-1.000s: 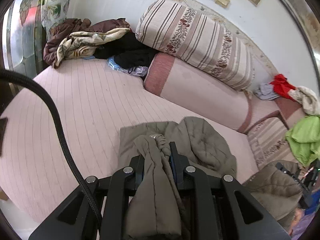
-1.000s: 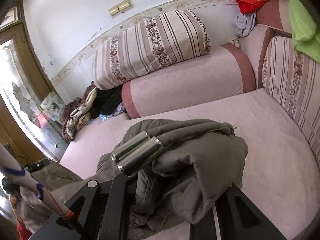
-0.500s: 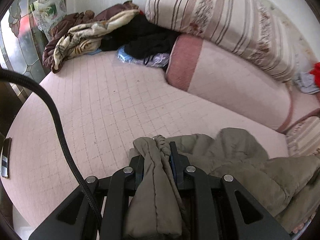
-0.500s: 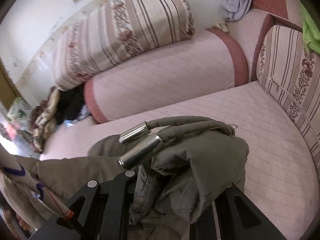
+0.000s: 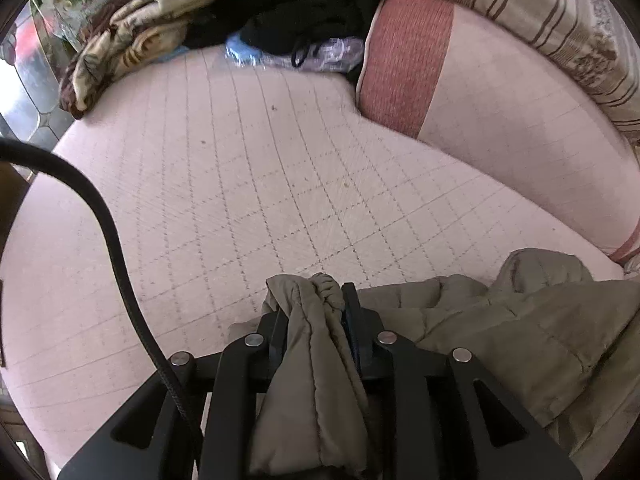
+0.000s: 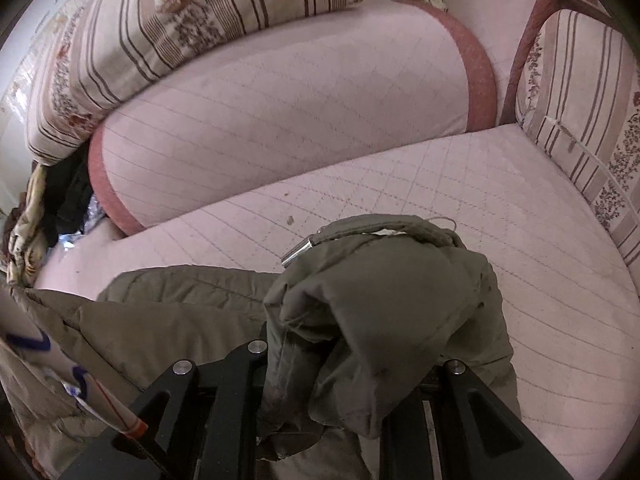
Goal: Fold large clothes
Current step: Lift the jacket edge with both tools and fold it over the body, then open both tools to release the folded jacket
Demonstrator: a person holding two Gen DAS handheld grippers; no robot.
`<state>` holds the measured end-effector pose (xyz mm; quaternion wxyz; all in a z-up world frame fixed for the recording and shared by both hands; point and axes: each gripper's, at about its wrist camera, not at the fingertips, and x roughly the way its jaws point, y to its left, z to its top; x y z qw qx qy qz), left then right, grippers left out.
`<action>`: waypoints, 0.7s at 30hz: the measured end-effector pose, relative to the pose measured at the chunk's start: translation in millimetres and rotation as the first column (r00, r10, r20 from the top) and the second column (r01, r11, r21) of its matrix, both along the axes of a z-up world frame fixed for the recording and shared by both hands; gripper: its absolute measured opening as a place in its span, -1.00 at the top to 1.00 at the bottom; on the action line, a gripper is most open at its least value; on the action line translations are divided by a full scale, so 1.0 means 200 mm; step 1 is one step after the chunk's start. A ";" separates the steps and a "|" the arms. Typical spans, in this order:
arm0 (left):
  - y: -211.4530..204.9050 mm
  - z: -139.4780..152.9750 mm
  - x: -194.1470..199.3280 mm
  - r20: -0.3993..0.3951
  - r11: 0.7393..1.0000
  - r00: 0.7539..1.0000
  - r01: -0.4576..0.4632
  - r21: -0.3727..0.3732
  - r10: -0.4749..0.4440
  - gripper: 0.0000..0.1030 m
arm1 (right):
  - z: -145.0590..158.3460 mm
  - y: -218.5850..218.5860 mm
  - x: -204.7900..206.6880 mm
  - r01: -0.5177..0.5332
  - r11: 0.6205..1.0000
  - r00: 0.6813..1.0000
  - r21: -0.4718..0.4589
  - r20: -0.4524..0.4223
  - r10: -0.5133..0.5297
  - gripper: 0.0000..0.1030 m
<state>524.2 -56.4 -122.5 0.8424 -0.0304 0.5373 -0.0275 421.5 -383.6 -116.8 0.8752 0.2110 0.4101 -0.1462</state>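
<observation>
A: What are the tools doing?
B: The left tool [image 5: 314,312], jaws easing apart, still pinches the olive quilted jacket [image 5: 500,328]; the right tool [image 6: 340,344] is clamped on it.
A: And the jacket itself?
B: It lies bunched near both tools, on the pink sofa seat [image 5: 248,184].

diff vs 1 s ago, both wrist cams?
Both grippers came down toward the pink quilted cushion, carrying the olive jacket with them; wall and upper pillows left view. The left gripper jaws are opening, jacket fabric still between them. The right gripper still clamps its bunch. Clothes pile unchanged.
</observation>
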 end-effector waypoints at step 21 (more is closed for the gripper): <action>0.22 0.34 -0.25 0.129 0.973 0.988 0.108 -0.203 -0.082 0.07 | 0.11 -0.04 -0.14 0.044 0.997 0.997 0.066 0.059 -0.048 0.09</action>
